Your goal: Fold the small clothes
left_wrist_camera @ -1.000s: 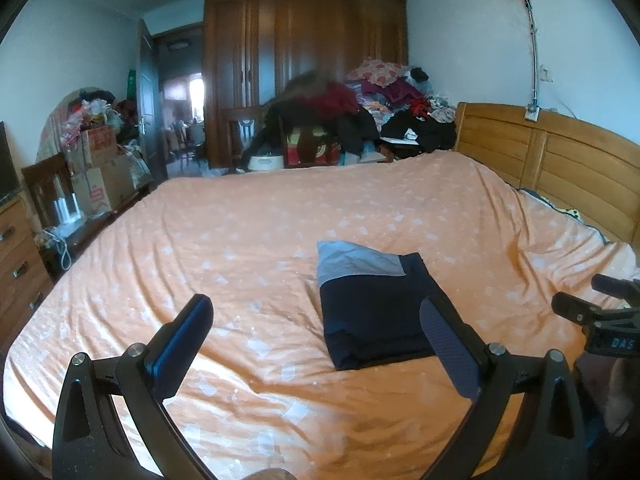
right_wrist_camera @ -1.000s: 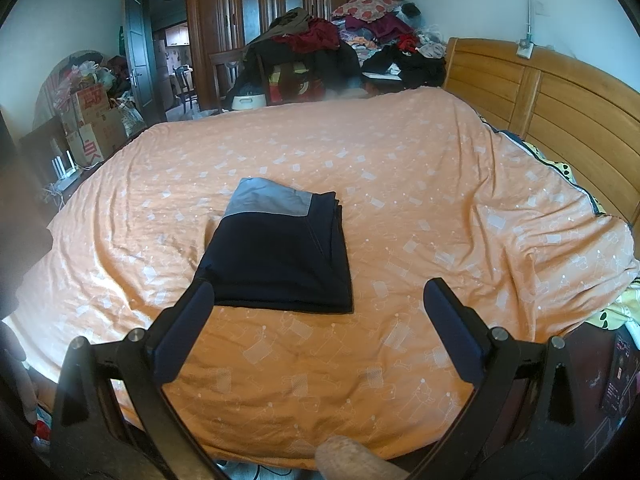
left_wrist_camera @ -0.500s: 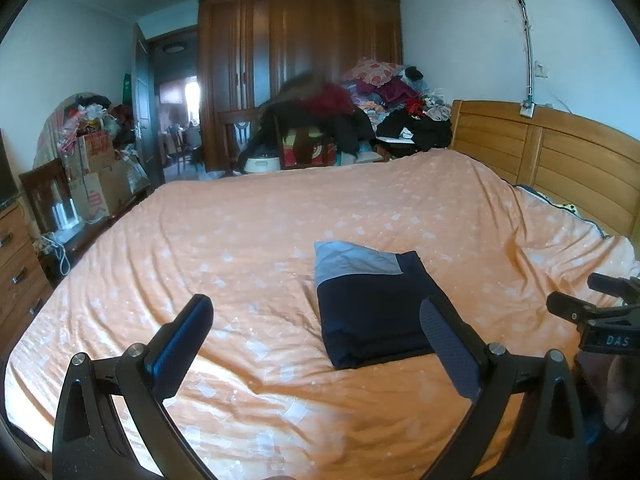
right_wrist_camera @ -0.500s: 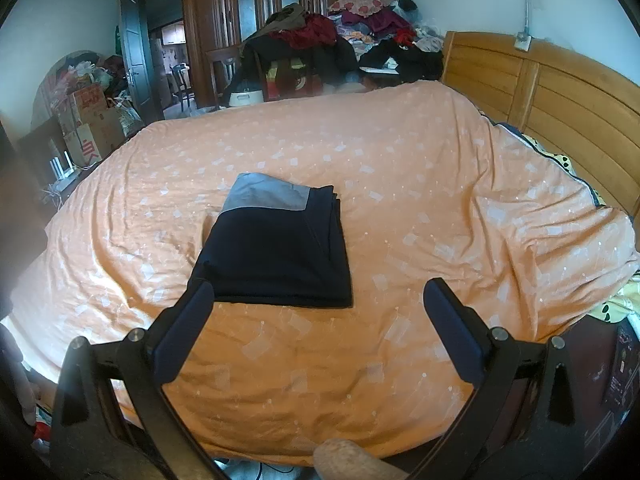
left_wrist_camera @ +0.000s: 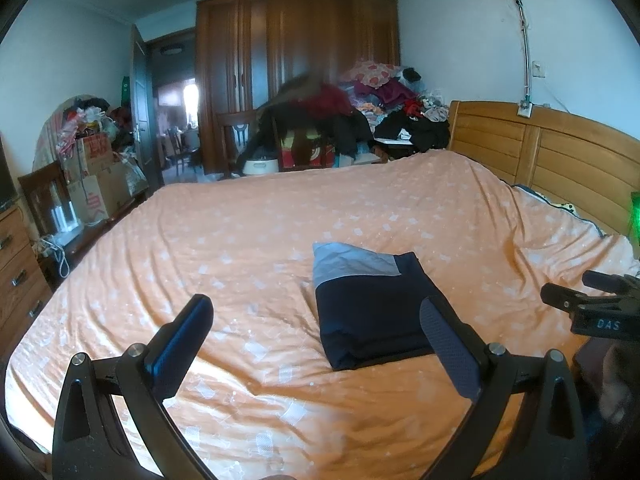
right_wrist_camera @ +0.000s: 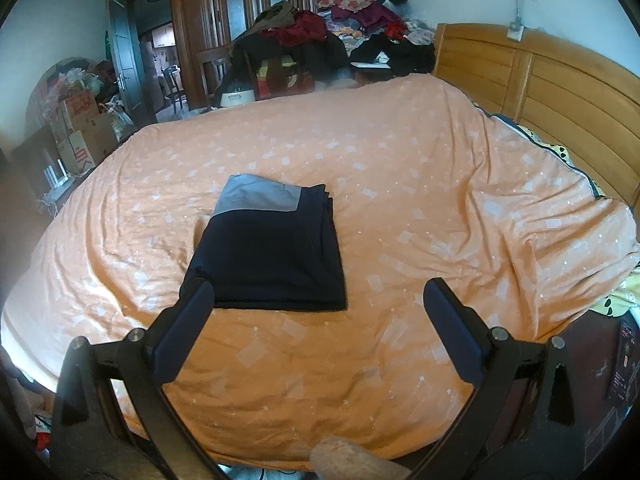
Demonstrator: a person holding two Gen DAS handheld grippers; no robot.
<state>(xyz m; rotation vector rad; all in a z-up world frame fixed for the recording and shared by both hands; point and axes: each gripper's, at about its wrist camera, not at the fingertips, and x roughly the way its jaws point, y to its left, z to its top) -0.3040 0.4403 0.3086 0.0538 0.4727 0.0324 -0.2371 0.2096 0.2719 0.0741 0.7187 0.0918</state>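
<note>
A dark navy garment with a grey band lies folded into a neat rectangle on the orange bed cover. My left gripper is open and empty, hovering near the bed's front edge, with the garment just beyond its right finger. Over the front edge my right gripper stands open with nothing in it, the garment just past its left finger. The right gripper's body shows at the right edge of the left wrist view.
A wooden headboard runs along the right. Piles of clothes and a wardrobe stand beyond the far edge. Boxes and a wooden dresser are at the left.
Both grippers have drawn back slightly and tilted up; the folded garment sits a little lower in both views. It has not moved on the bed.
</note>
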